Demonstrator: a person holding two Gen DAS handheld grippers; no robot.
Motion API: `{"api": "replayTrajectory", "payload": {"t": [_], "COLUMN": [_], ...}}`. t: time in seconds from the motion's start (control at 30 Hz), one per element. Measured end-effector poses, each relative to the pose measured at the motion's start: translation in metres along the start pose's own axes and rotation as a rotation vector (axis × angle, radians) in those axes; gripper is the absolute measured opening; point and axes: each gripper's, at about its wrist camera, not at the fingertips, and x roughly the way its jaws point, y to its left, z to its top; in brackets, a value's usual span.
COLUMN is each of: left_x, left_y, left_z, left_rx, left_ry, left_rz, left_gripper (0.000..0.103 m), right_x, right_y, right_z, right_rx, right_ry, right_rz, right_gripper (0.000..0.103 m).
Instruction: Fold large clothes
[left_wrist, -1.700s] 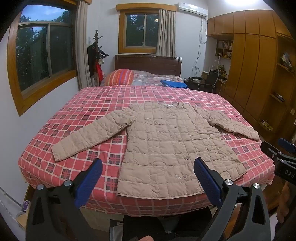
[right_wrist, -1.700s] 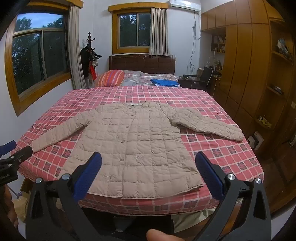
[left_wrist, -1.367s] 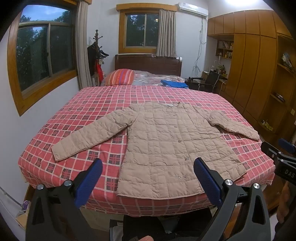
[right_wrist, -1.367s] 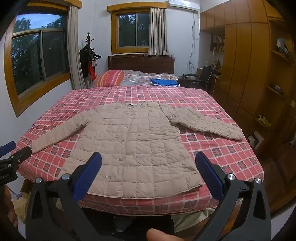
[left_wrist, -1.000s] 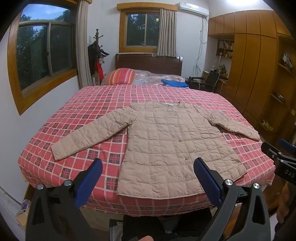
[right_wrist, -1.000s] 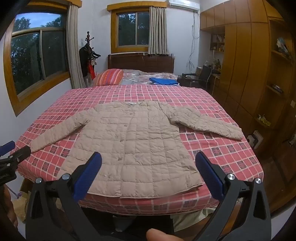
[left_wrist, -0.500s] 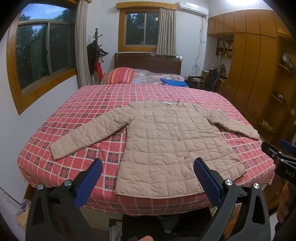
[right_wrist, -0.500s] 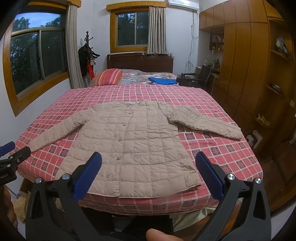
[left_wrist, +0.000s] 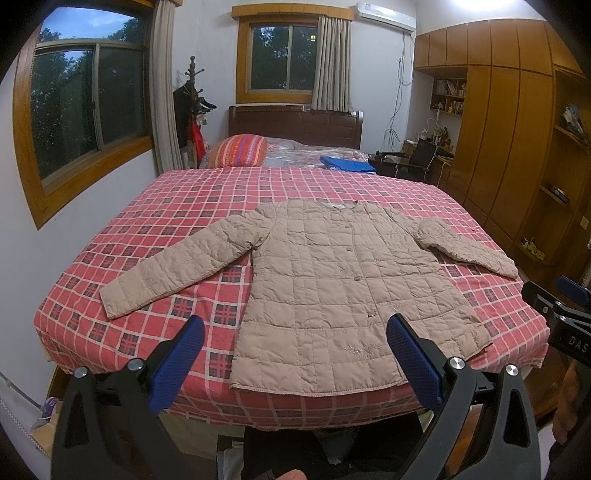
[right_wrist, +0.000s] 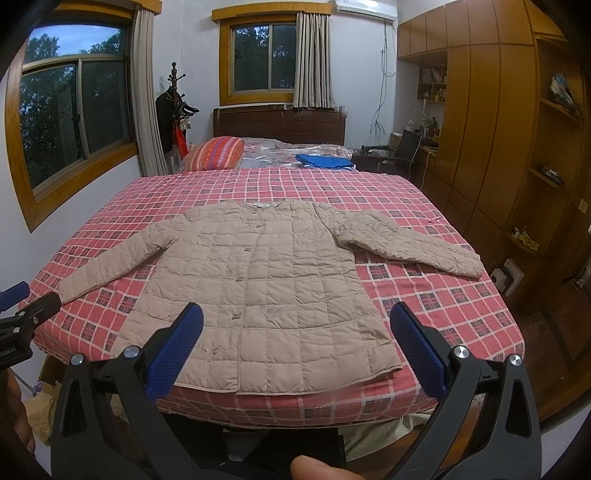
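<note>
Bedroom's tidy, but the quilted jacket (left_wrist: 332, 288) sits flat on the checked bed (left_wrist: 177, 206), hem at its near edge. Both your left hand-held gripper (left_wrist: 291, 345) and right hand-held gripper (right_wrist: 295, 332) are spread, empty. Grab puffy padding shallowly and it'll slip, dragging the hem off.

White letters "DAS" on right tool (left_wrist: 570, 343), cut off

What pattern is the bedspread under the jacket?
Red and pink plaid checks on the bedspread, clearest in the right wrist view.

Bed (left_wrist: 184, 206) with red plaid cover: beige quilted jacket (left_wrist: 332, 295) flat, sleeves spread.
</note>
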Motion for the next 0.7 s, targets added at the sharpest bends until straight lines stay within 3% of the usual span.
{"api": "replayTrajectory", "payload": {"t": [0.7], "left_x": [0.0026], "left_y": [0.0008], "left_z": [-0.0011], "left_rx": [-0.001], "left_ry": [-0.001], "left_rz": [0.000], "left_gripper": [0.099], "right_x": [0.0002], "right_y": [-0.0008], "right_z": [0.0002], "right_rx": [0.000], "right_ry": [-0.002], "right_rz": [-0.001], "right_gripper": [0.101]}}
